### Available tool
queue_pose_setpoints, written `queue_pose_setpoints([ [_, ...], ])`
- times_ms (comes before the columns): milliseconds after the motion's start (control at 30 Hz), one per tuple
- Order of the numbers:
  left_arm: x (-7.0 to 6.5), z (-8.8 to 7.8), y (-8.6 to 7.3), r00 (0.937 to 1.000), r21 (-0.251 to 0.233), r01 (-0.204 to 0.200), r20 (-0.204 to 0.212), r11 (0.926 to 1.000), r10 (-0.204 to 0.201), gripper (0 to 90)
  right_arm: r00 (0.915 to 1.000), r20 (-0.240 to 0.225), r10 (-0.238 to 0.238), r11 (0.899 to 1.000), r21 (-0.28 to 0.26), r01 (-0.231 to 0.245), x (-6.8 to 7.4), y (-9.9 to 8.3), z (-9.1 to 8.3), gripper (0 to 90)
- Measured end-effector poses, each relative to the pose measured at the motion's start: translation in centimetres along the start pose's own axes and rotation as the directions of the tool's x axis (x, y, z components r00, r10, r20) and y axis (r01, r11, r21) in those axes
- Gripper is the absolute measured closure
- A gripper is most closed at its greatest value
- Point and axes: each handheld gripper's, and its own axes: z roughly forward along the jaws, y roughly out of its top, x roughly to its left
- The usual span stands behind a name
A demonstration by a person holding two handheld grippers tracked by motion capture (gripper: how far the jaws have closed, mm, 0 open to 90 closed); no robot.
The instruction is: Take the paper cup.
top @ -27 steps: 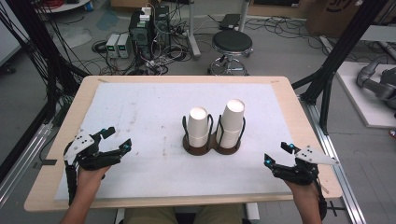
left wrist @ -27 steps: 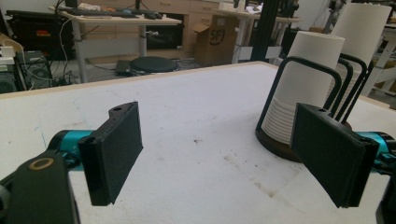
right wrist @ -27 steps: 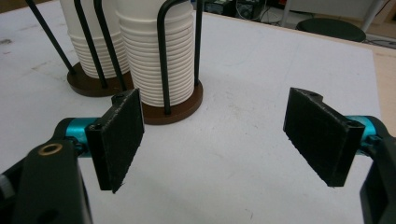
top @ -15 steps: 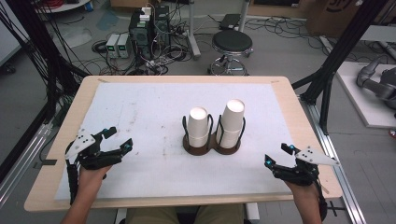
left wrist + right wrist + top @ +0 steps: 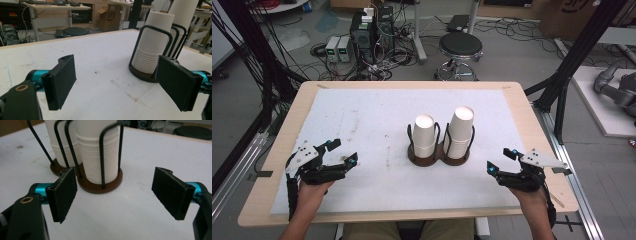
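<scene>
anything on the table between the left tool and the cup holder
Nothing: in the high view only bare, lightly stained white mat lies between the open left tool and the dark wire holder of stacked white paper cups.

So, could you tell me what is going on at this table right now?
A person sits at the table with a gripper in each hand. The left gripper and the right gripper are both open and hold nothing, one on each side of a brown double holder in the middle. The holder carries two stacks of white paper cups, upright inside black wire loops. Neither gripper touches them.
</scene>
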Motion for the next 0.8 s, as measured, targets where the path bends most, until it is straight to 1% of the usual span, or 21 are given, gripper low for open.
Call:
queue_pose_setpoints([
  [33, -0.1, 0.1, -0.1, 1.0000, 0.009, -0.007, -0.001, 0.9999, 0.007, 16.7, 0.9998, -0.021, -0.007, 1.000, -0.018, 0.006, 0.1, 0.9, 0.2, 21.0],
  [100, -0.2, 0.2, -0.1, 1.0000, 0.012, -0.008, -0.004, 0.9999, 0.009, 16.7, 0.9996, -0.028, -0.006, 1.000, -0.016, 0.006, 0.2, 1.2, 0.2, 21.0],
  [167, -0.1, 0.3, -0.1, 1.0000, 0.017, -0.005, -0.001, 0.9999, 0.005, 16.7, 0.9987, -0.049, -0.013, 1.000, -0.016, 0.012, 0.2, 2.1, 0.5, 21.0],
  [200, -0.1, 0.4, -0.1, 1.0000, 0.017, -0.002, -0.004, 0.9999, 0.002, 16.7, 0.9978, -0.064, -0.017, 1.000, -0.012, 0.016, 0.2, 3.0, 0.8, 21.0],
  [267, -0.1, 0.3, -0.1, 1.0000, 0.015, 0.000, -0.003, 0.9999, 0.000, 16.7, 0.9969, -0.077, -0.018, 1.000, -0.010, 0.017, 0.2, 4.1, 1.1, 21.0],
  [367, -0.1, 0.3, 0.0, 0.9999, 0.013, -0.001, -0.011, 0.9999, 0.001, 16.7, 0.9966, -0.073, -0.037, 0.999, -0.016, 0.036, 0.2, 5.8, 1.4, 21.0],
  [400, -0.1, 0.3, 0.0, 0.9999, 0.010, 0.004, -0.010, 0.9999, -0.004, 16.7, 0.9966, -0.073, -0.037, 0.999, -0.016, 0.036, 0.2, 5.8, 1.4, 21.0],
  [433, 0.0, 0.3, 0.0, 0.9999, 0.008, 0.006, -0.010, 0.9999, -0.006, 16.7, 0.9962, -0.073, -0.048, 0.999, -0.018, 0.046, 0.2, 6.4, 1.5, 21.0],
  [467, 0.0, 0.3, 0.0, 0.9999, 0.007, 0.005, -0.011, 1.0000, -0.005, 16.7, 0.9952, -0.075, -0.063, 0.998, -0.020, 0.061, 0.2, 7.7, 1.7, 20.2],
  [533, -0.1, 0.3, 0.0, 0.9999, 0.005, 0.005, -0.010, 1.0000, -0.005, 16.7, 0.9933, -0.080, -0.083, 0.996, -0.022, 0.082, 0.3, 8.8, 2.0, 19.4],
  [567, -0.1, 0.3, 0.0, 0.9999, 0.004, 0.004, -0.011, 1.0000, -0.004, 16.7, 0.9933, -0.080, -0.083, 0.996, -0.022, 0.082, 0.3, 8.8, 2.0, 19.4],
  [600, -0.1, 0.3, 0.0, 0.9999, 0.005, 0.004, -0.010, 1.0000, -0.004, 16.8, 0.9926, -0.083, -0.088, 0.996, -0.017, 0.087, 0.3, 9.3, 2.2, 19.4],
  [667, -0.1, 0.2, 0.0, 1.0000, 0.007, 0.002, -0.010, 1.0000, -0.001, 16.8, 0.9920, -0.083, -0.095, 0.995, -0.011, 0.094, 0.3, 10.2, 2.7, 19.4],
  [733, -0.1, 0.2, 0.0, 1.0000, 0.007, 0.004, -0.007, 1.0000, -0.004, 16.8, 0.9911, -0.082, -0.105, 0.994, 0.003, 0.106, 0.4, 11.4, 3.7, 19.3],
  [800, 0.0, 0.3, -0.1, 1.0000, 0.008, 0.007, -0.003, 0.9999, -0.007, 16.8, 0.9907, -0.085, -0.107, 0.994, 0.015, 0.108, 0.4, 12.1, 4.3, 19.4],
])
